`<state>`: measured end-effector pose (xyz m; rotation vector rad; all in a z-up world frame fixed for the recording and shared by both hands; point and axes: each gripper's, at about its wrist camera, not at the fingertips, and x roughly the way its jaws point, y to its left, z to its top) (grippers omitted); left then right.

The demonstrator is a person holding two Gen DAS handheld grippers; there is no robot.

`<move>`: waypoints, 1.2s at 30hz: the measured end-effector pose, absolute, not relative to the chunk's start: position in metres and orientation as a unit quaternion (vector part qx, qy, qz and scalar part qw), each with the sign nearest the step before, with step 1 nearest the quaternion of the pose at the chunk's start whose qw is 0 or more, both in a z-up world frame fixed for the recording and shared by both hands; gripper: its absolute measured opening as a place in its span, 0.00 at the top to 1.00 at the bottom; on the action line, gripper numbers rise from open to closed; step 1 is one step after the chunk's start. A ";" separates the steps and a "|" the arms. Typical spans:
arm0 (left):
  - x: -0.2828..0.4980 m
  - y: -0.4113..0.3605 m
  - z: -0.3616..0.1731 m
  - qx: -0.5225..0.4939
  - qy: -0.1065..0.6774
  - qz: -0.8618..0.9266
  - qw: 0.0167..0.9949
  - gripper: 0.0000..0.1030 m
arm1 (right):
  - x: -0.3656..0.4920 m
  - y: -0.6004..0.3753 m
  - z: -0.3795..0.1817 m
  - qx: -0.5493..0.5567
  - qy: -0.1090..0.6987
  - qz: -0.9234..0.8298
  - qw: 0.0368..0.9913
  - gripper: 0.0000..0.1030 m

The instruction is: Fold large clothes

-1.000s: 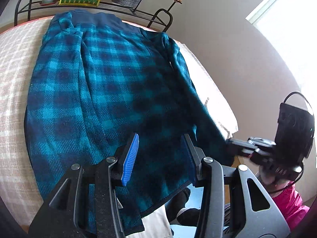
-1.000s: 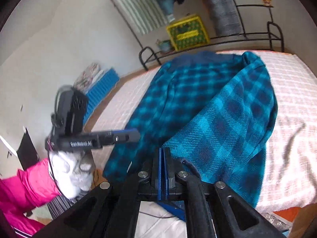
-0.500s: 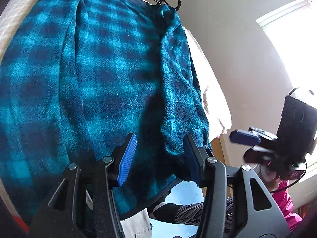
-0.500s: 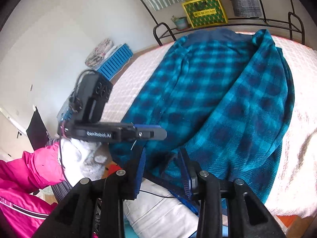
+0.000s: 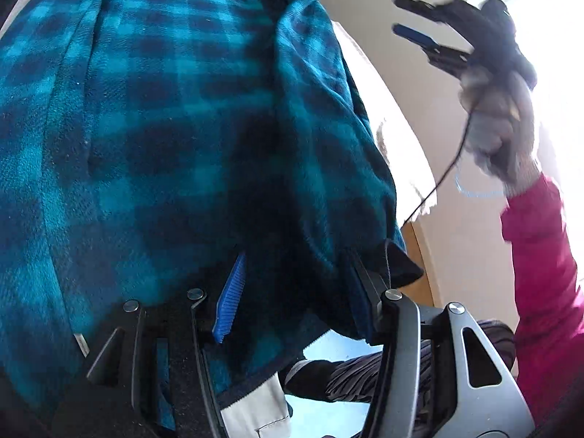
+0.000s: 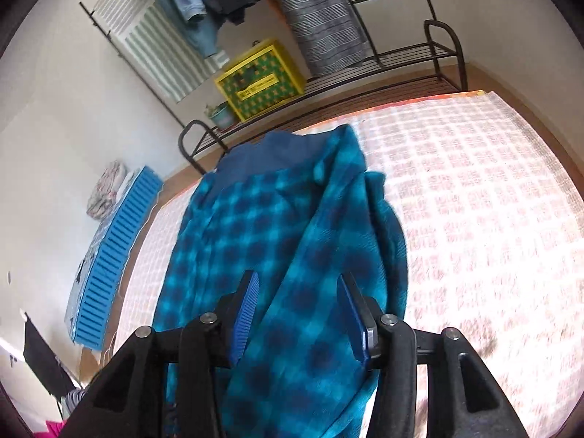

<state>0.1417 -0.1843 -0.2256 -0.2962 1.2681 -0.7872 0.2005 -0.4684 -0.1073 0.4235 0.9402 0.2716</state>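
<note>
A blue and dark plaid fleece shirt lies spread on the bed, its right side folded in over the body. My left gripper hangs low over the near hem, open, with fabric under and between its fingers but not pinched. A dark cuff lies by its right finger. My right gripper hovers above the folded right side. Its jaws are opening and nothing is pressed between the pads. In the left wrist view the right gripper is up at the right, in a gloved hand with a pink sleeve.
The bed has a pink-and-white checked cover. Behind it stands a black metal rack with hanging clothes, a yellow-green box and a small plant pot. A blue slatted crate lies on the floor at the left.
My right gripper let go of the shirt's folded edge, opened, and swung to the right over the garment. My left gripper sank closer to the near hem, its jaws a little wider.
</note>
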 end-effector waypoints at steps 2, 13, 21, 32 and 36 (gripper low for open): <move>0.138 -0.184 -0.220 -0.137 0.570 -0.362 0.725 0.49 | 0.228 -0.480 -0.113 0.224 0.449 0.116 0.857 0.50; 0.148 -0.182 -0.232 -0.157 0.578 -0.367 0.712 0.85 | 0.355 -0.504 -0.172 0.337 0.458 0.058 0.821 0.53; 0.142 -0.183 -0.217 -0.147 0.550 -0.394 0.722 0.99 | 0.390 -0.471 -0.163 0.234 0.469 0.037 0.851 0.97; 0.123 -0.180 -0.218 -0.151 0.548 -0.404 0.717 1.00 | 0.407 -0.349 -0.110 -0.045 0.427 0.043 0.902 0.98; 0.119 -0.179 -0.226 -0.148 0.558 -0.396 0.714 1.00 | 0.434 -0.320 -0.160 -0.058 0.469 0.059 0.879 0.96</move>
